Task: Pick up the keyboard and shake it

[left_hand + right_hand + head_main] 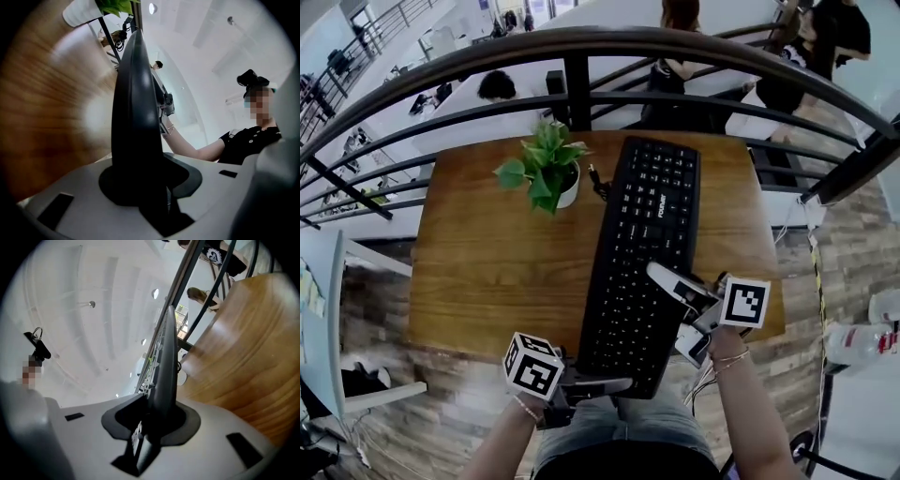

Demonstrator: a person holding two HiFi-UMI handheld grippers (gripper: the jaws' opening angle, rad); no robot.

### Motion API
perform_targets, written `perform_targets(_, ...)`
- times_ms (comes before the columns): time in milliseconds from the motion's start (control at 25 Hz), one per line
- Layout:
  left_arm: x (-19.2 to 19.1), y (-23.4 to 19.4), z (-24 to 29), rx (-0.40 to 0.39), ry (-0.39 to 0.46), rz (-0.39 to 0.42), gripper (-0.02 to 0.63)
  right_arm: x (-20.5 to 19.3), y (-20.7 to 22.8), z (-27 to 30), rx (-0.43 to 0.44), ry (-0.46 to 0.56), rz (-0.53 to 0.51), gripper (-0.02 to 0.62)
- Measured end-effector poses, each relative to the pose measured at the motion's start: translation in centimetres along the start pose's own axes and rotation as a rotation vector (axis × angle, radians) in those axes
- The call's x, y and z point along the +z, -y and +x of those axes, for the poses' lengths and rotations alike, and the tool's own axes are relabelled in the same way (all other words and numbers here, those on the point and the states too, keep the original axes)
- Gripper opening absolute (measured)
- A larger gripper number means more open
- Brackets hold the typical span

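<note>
A black keyboard lies lengthwise over the wooden table, with its near end past the table's front edge. My left gripper is shut on the keyboard's near left corner. My right gripper is shut on its right long edge, one finger lying over the keys. In the left gripper view the keyboard stands edge-on between the jaws of the left gripper. The right gripper view shows the keyboard edge-on in the right gripper, apart from the tabletop.
A small potted plant in a white pot stands left of the keyboard's far end, and the keyboard's cable runs beside it. A black metal railing curves behind the table, with people beyond it. A plastic bottle lies on the floor at right.
</note>
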State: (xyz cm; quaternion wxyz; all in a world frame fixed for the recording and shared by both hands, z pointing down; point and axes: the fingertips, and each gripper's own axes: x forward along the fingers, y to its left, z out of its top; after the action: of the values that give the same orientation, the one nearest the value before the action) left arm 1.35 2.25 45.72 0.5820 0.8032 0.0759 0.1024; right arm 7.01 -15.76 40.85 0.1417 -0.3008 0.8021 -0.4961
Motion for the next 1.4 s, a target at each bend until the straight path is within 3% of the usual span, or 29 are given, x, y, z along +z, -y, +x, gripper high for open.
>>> perform_targets(480, 3.5, 3.4, 0.9, -0.026, 0.032, 0.194, 0.129, 4.9, -6.8, -0.9, 0.056, 0.045, -0.214, 0.115)
perform_targets(920, 7.0, 4.9, 0.3, 0.001, 0.072, 0.376, 0.129, 7.9, -11.0, -0.2, 0.12, 0.059, -0.36, 0.115)
perform_targets(1400, 11.0, 6.4, -0.2, -0.029, 0.14, 0.568, 0.129, 10.2, -16.8, 1.2, 0.159, 0.014, -0.61, 0.118)
